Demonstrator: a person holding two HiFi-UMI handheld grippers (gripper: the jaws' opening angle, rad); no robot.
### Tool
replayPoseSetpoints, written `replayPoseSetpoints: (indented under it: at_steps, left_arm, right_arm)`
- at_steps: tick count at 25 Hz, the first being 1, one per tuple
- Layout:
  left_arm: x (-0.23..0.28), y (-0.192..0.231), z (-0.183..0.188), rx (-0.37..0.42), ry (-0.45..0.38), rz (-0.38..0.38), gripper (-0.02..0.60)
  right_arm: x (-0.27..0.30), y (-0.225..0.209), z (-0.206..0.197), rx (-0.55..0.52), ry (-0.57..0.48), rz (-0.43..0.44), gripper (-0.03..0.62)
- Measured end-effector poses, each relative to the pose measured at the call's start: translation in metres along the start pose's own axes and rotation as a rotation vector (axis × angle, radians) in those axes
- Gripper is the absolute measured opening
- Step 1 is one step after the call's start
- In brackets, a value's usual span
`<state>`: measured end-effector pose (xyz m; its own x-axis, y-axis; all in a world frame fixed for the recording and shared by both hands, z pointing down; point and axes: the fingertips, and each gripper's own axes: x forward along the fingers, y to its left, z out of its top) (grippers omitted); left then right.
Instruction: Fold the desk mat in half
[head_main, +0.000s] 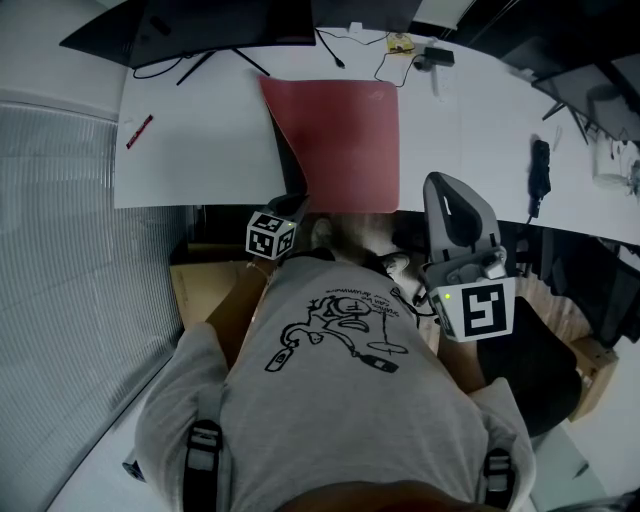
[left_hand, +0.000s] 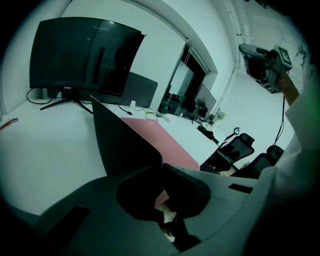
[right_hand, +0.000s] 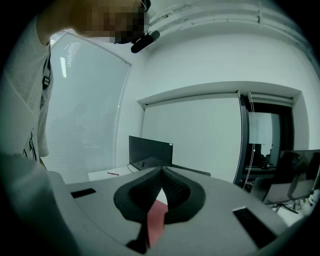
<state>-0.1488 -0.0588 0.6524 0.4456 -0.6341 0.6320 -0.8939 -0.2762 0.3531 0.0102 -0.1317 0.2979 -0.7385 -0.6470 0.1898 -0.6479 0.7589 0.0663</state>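
The red desk mat (head_main: 345, 140) lies on the white desk (head_main: 190, 150), reaching its near edge. My left gripper (head_main: 297, 206) is at the mat's near left corner, shut on the mat's edge. In the left gripper view the gripped part stands up from the left gripper (left_hand: 161, 166) as a dark flap (left_hand: 125, 140), underside showing, with the red top side (left_hand: 165, 140) beyond it. My right gripper (head_main: 438, 182) is held up off the desk to the right of the mat. Its jaws meet at the tip with nothing between them in the right gripper (right_hand: 162, 172) view.
A dark monitor (head_main: 220, 25) stands at the back left of the desk, with cables and small items (head_main: 400, 45) behind the mat. A red pen (head_main: 138, 131) lies at the far left, a black object (head_main: 540, 165) at the right. An office chair (left_hand: 235, 147) stands beside the desk.
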Motion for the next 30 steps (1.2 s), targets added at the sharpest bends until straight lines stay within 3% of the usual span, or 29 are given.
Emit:
replayPoseSetpoints:
  at_steps: [30]
  left_arm:
    - [0.023,-0.039,0.009,0.047,0.032,-0.027,0.032]
  right_arm:
    - [-0.031,-0.037,-0.006,0.022,-0.01,-0.04,0.006]
